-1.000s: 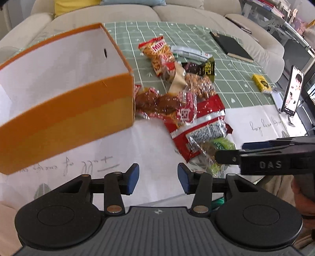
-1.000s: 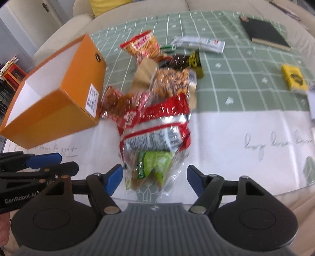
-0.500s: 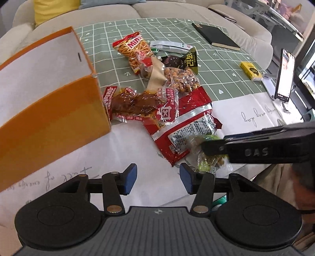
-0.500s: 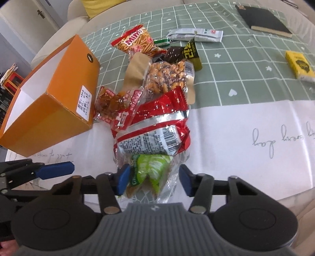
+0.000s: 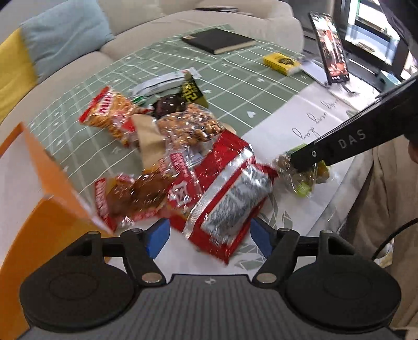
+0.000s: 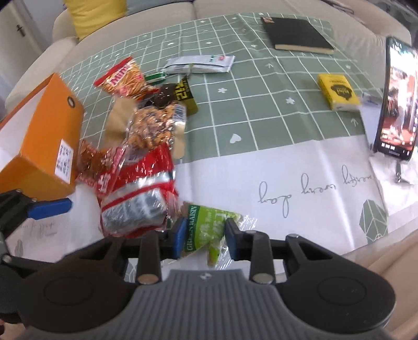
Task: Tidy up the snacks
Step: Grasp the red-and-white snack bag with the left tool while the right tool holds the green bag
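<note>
A pile of snack bags lies mid-table. My right gripper point(image 6: 203, 236) is shut on a green raisin bag point(image 6: 209, 230) at the near edge, also seen in the left wrist view point(image 5: 304, 175). My left gripper point(image 5: 207, 236) is open with its fingers either side of the near end of a big red and silver bag point(image 5: 222, 188), which also shows in the right wrist view point(image 6: 138, 193). An open orange box point(image 5: 39, 183) stands at the left, seen too in the right wrist view point(image 6: 44, 146). Behind lie a nut bag point(image 6: 154, 128) and a red stick-snack bag point(image 6: 122, 78).
A black notebook point(image 6: 296, 32), a yellow pack point(image 6: 338, 91) and a white sachet point(image 6: 201, 64) lie on the green checked cloth point(image 6: 261, 104). A phone point(image 6: 398, 107) stands at the right. A sofa point(image 5: 183, 15) runs behind the table.
My right gripper has closed on the green raisin bag and pulled it right, away from the red bag. My left gripper has opened wider and swung right toward the red bag.
</note>
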The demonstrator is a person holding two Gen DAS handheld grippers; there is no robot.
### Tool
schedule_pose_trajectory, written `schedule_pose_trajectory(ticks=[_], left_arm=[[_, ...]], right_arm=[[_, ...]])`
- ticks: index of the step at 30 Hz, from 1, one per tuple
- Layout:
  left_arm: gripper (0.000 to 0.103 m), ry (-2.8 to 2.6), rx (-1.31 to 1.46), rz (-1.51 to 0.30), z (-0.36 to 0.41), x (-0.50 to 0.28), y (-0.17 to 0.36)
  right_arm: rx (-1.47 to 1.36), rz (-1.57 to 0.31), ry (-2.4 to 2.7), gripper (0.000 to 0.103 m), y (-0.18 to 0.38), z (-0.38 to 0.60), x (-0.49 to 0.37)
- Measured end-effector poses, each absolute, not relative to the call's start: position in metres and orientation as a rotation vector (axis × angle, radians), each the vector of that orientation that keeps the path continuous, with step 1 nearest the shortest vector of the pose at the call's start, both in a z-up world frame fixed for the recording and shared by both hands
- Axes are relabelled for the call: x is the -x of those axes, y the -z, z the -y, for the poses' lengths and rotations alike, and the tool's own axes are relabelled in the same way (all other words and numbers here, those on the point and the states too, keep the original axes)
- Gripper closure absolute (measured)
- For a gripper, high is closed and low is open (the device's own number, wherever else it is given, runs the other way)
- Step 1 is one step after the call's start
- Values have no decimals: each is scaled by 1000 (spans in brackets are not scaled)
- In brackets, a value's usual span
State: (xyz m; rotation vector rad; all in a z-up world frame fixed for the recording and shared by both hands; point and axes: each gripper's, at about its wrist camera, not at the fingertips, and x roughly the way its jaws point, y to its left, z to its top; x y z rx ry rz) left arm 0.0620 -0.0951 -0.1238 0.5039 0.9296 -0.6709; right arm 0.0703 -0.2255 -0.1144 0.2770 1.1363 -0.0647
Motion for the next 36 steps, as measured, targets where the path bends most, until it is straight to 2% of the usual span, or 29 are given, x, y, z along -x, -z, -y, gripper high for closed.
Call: schedule_pose_trajectory(ticks=[8, 17, 20, 28, 33, 36], left_arm=[[19, 721, -368, -1014, 98, -86, 136], [20, 772, -355, -1029, 108, -65, 136], [20, 791, -412, -1004, 109, -63, 133], [17, 921, -785, -867, 134, -61, 133], [16, 979, -804, -929, 143, -77, 146], [11, 998, -766, -967, 146, -87, 151]], right_arm=[[-280, -1126, 42, 74, 116, 225, -74], [-291, -1120, 51, 73, 116, 229, -73], [-299, -1121, 58, 74, 115, 232, -72], [-295, -1123, 51, 73, 116, 232, -70], [-311, -1130, 52, 70, 117, 234, -69], [-312, -1131, 52, 69, 118, 234, -69]])
